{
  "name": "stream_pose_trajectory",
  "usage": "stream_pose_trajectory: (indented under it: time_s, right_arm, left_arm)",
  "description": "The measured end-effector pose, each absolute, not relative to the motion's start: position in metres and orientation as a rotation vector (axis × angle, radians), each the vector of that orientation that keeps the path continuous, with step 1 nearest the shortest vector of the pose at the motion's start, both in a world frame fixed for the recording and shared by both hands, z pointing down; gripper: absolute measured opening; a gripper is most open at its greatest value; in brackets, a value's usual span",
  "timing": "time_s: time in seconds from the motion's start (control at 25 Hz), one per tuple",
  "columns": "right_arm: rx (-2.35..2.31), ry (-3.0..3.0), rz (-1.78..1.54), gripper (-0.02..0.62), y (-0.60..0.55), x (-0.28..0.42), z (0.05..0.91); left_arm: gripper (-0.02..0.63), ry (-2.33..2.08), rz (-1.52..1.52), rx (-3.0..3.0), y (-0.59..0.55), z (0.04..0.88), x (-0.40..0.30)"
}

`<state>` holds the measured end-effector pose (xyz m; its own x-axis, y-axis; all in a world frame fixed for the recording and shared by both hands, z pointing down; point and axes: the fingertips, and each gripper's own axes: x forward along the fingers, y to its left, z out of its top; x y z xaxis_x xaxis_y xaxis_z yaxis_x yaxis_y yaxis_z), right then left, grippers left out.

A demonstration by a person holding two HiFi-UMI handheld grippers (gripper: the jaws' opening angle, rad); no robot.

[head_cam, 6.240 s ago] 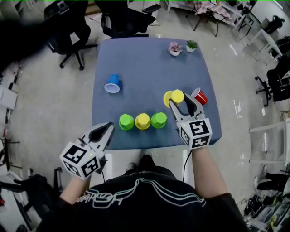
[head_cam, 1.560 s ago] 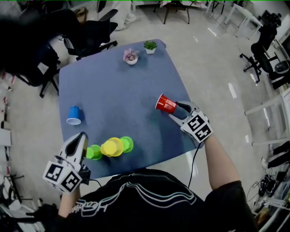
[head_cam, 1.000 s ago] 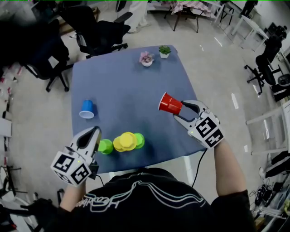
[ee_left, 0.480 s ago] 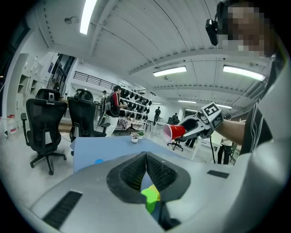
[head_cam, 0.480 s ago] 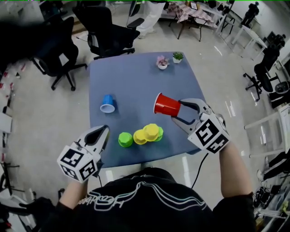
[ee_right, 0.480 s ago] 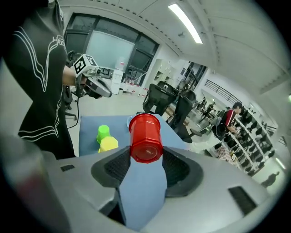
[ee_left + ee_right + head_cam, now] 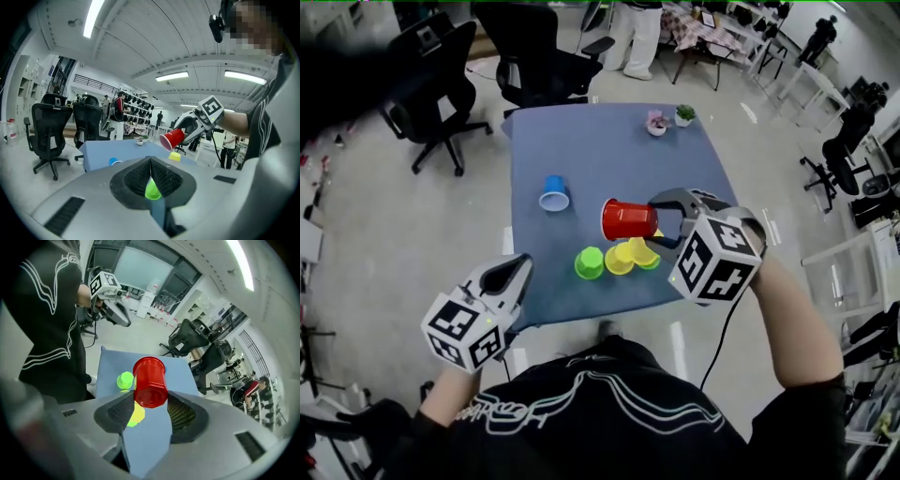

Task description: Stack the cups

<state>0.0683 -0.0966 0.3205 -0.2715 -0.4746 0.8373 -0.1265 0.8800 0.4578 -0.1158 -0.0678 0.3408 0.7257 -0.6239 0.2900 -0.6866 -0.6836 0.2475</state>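
Note:
My right gripper [image 7: 655, 222] is shut on a red cup [image 7: 628, 219], held on its side in the air with its mouth to the left, just above the yellow cups [image 7: 630, 254]. In the right gripper view the red cup [image 7: 150, 382] sits clamped between both pads, its base toward the camera. A green cup [image 7: 589, 263] stands upside down left of the yellow ones, and another green cup [image 7: 651, 262] peeks out from under them. A blue cup [image 7: 553, 193] stands alone farther back. My left gripper [image 7: 519, 273] is shut and empty, off the table's near left edge.
The blue table [image 7: 609, 141] carries a pink-flower pot [image 7: 656, 124] and a small green plant [image 7: 684, 115] at its far edge. Black office chairs [image 7: 441, 94] stand on the floor to the left and behind. A person [image 7: 633, 37] stands beyond the table.
The right gripper has carried the red cup leftward from the table's right side to above the yellow cups, rolling as it went. The left gripper has shifted along the near edge, still shut.

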Motion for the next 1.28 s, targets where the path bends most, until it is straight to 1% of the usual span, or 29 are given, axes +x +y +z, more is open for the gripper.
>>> stream_pose_trajectory:
  time_s: [0.16, 0.52, 0.96, 1.28]
  right_arm:
    - [0.318, -1.67, -0.426, 0.235, -0.085, 0.046, 0.342]
    - [0.086, -1.361, -0.531, 0.235, -0.072, 0.031, 0.388]
    - [-0.071, -1.104, -0.619, 0.236, -0.088, 0.034, 0.423]
    - [-0.12, -1.081, -0.603, 0.238, -0.09, 0.031, 0.434]
  left_arm:
    - [0.025, -1.01, 0.271, 2.611, -0.054, 0.345, -0.139]
    - [0.025, -0.997, 0.249, 2.597, -0.035, 0.358, -0.175]
    - [0.025, -0.987, 0.236, 2.554, -0.03, 0.376, -0.205]
    - [0.025, -0.99, 0.221, 2.539, -0.03, 0.382, -0.213]
